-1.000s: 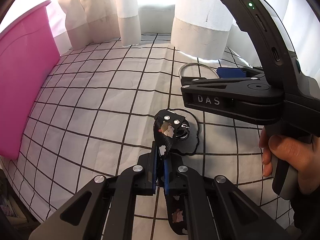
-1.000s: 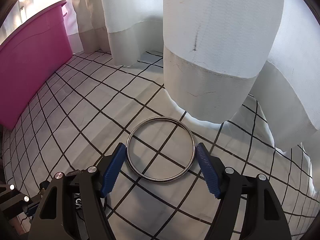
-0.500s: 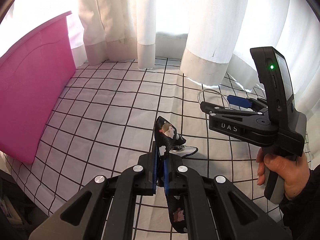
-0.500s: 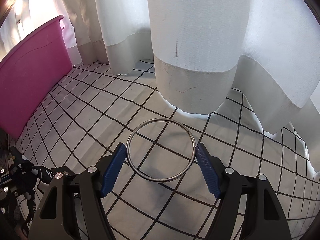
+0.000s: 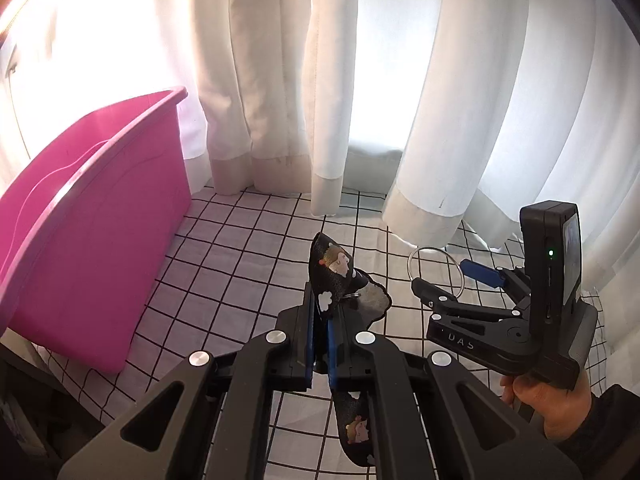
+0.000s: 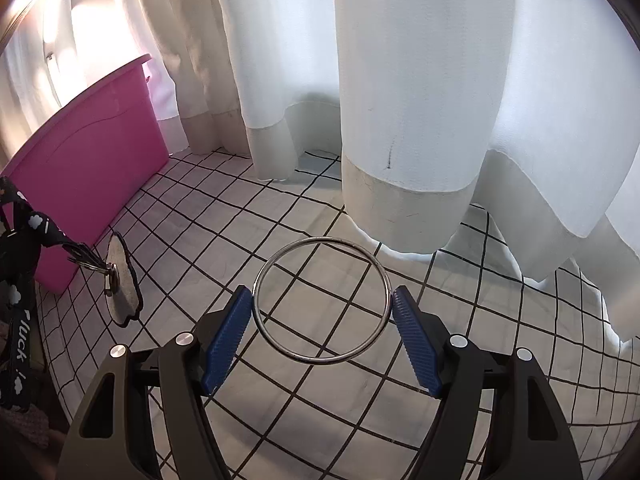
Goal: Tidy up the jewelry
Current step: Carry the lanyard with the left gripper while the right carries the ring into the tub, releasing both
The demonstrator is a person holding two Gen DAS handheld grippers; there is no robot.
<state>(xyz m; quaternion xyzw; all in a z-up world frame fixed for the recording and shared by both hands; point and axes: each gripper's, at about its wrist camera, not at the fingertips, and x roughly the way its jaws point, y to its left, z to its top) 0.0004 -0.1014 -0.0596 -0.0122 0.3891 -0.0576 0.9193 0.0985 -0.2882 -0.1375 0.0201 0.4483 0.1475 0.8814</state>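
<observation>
Your left gripper (image 5: 320,332) was clamped on black printed lanyard strap (image 5: 330,272); flat charm (image 6: 122,280) dangled from its keyring above checked cloth (image 5: 240,264). Your right gripper (image 6: 322,322) pinched metal bangle (image 6: 322,300) between blue pads (image 6: 226,336), lifted off cloth. Pink bin (image 5: 92,216) stood at left, well apart.

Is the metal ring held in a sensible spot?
Yes, likely. The right gripper spans the metal ring across its width, a blue pad on each outer edge, ring plane level with the fingers. A thin round hoop offers no better hold.
</observation>
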